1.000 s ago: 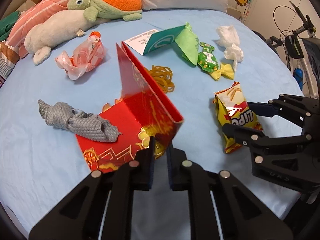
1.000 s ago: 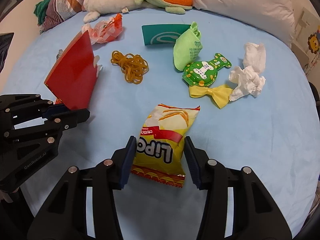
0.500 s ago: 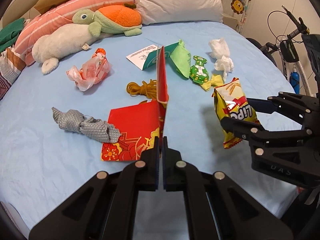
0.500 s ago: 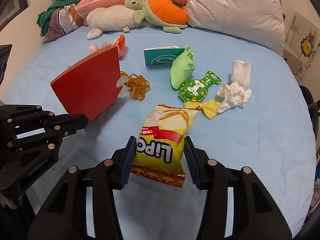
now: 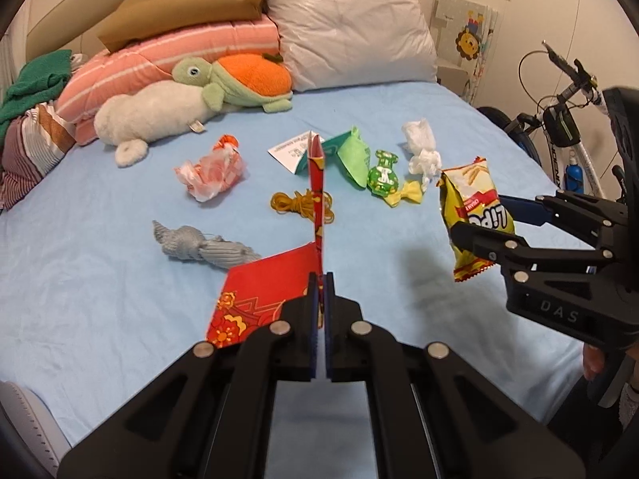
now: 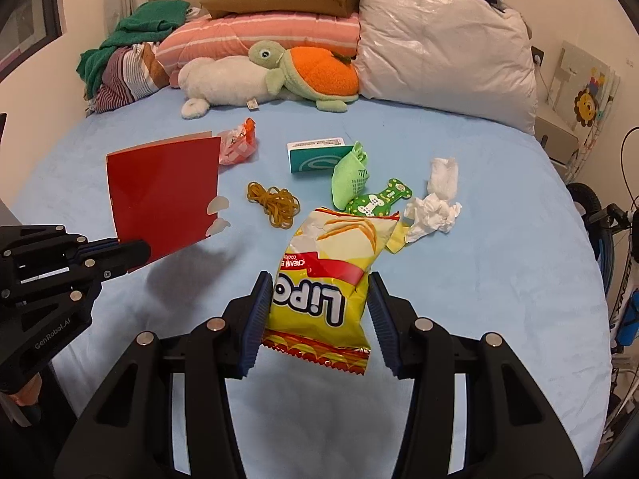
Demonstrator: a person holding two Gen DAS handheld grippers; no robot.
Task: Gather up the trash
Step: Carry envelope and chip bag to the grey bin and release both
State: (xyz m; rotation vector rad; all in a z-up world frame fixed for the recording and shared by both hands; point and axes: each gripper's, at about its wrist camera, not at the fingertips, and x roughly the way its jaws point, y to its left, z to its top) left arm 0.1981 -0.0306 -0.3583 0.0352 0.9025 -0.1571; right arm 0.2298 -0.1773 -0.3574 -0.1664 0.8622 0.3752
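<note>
Left wrist view: left gripper [image 5: 320, 279] is pinching the red envelope [image 5: 317, 183] edge-on, fingers pressed together on its lower edge, card standing upright above the bed [image 5: 80, 279]. Right gripper [image 6: 315, 311] is clamping the yellow chip bag [image 6: 331, 263] across its lower half, bag lifted off the sheet w/ its shadow underneath. Both pieces are hanging near the bed's front edge. Probably the carry-off step: keep both grips firm, esp. on the thin card, which could pivot or slip, and keep the two apart while moving. Rubber bands [image 6: 273, 203], crumpled tissue [image 6: 433, 211], green candy wrapper [image 6: 377, 201] and orange plastic wrapper [image 5: 209, 171] are lying mid-bed, not yet collected.
</note>
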